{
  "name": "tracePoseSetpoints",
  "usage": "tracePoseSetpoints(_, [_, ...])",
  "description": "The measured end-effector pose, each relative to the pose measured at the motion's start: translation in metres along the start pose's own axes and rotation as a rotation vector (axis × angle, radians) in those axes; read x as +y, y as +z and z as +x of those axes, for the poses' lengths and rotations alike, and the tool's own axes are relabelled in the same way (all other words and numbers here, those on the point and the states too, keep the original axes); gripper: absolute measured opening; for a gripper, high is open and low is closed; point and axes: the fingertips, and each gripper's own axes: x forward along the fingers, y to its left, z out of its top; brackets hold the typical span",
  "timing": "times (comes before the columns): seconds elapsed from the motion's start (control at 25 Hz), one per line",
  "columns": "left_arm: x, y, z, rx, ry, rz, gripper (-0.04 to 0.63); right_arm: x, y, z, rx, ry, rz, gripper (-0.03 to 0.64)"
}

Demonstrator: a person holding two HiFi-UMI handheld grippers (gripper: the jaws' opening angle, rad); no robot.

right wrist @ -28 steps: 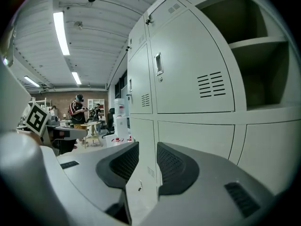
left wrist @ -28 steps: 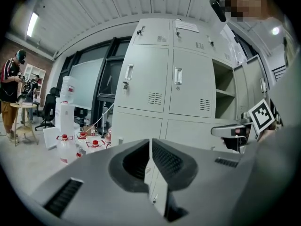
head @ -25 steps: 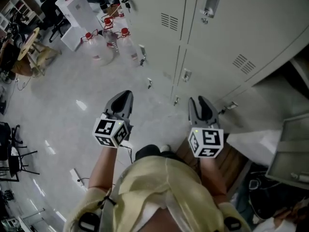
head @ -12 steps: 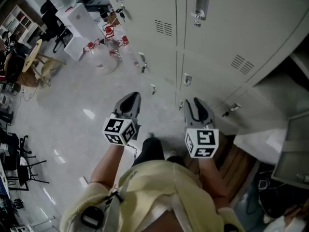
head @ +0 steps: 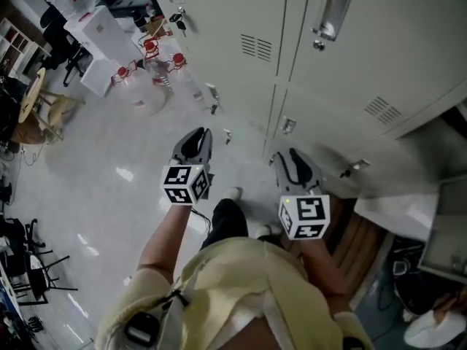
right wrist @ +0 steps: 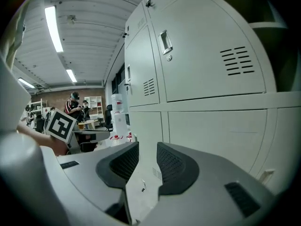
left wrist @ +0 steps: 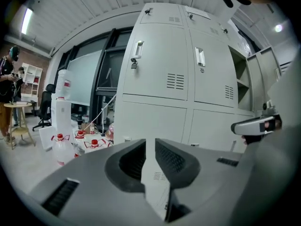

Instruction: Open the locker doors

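Here, jugs [head: 144, 93] by lockers [head: 241, 20], left tongs [head: 197, 137] just opening, right tongs [head: 290, 157] released, both empty.

The grey body of the right gripper [right wrist: 147, 147] hides from us the foot of the lower locker door [right wrist: 211, 131] ahead of its jaws. In the gap between the jaws, a dark fitting [right wrist: 143, 189] is too small to tell. Far left of the jaws, the people [right wrist: 75, 105] are tiny and unclear. Right of the jaws, the open locker [right wrist: 277, 51] runs out of view.
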Motion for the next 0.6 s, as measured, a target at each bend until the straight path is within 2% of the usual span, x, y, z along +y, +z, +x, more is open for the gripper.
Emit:
tracePoseSetpoints(0.12, [0.029, -0.005, 0.021, 0.038, -0.003, 0.004, 0.065, 0.014, 0.001, 0.026, 0.022, -0.009, 0.008, 0.115])
tracePoseSetpoints(0.28, [0.059, -0.01, 0.049, 0.084, -0.017, 0.051, 0.083, 0.031, 0.004, 0.055, 0.068, -0.028, 0.005, 0.115])
tracePoseSetpoints(0.6, [0.092, -0.025, 0.111, 0.127, -0.053, 0.121, 0.094, 0.041, 0.003, 0.093, 0.144, -0.072, 0.009, 0.115])
